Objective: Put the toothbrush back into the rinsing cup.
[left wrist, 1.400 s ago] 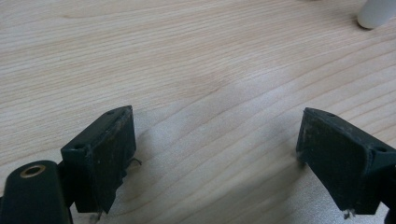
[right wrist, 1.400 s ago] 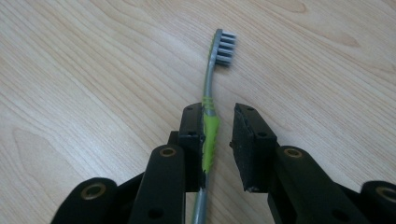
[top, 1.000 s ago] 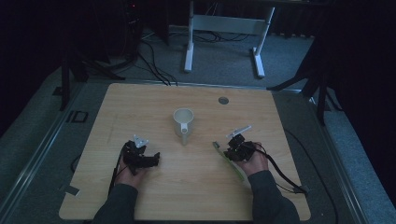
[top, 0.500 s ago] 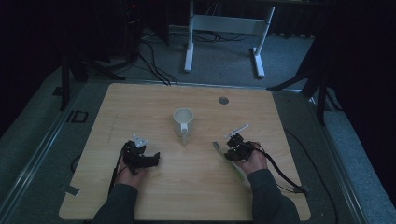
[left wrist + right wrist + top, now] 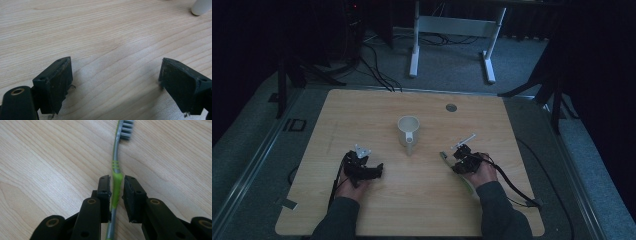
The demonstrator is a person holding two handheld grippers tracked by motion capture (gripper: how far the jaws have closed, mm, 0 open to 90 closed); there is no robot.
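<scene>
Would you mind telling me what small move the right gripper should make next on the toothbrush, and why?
Probably finish closing. The right gripper has just been closing, and its jaws flank the green grip of the toothbrush, which lies flat on the table, with slim gaps left on both sides. Once it is clamped, a lift toward the cup looks sensible.

one toothbrush, one white pitcher, two claws, left, right, one wooden table

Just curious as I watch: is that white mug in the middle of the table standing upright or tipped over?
Upright. From above, the mug shows its round open mouth facing up, with its handle pointing toward the person.
</scene>
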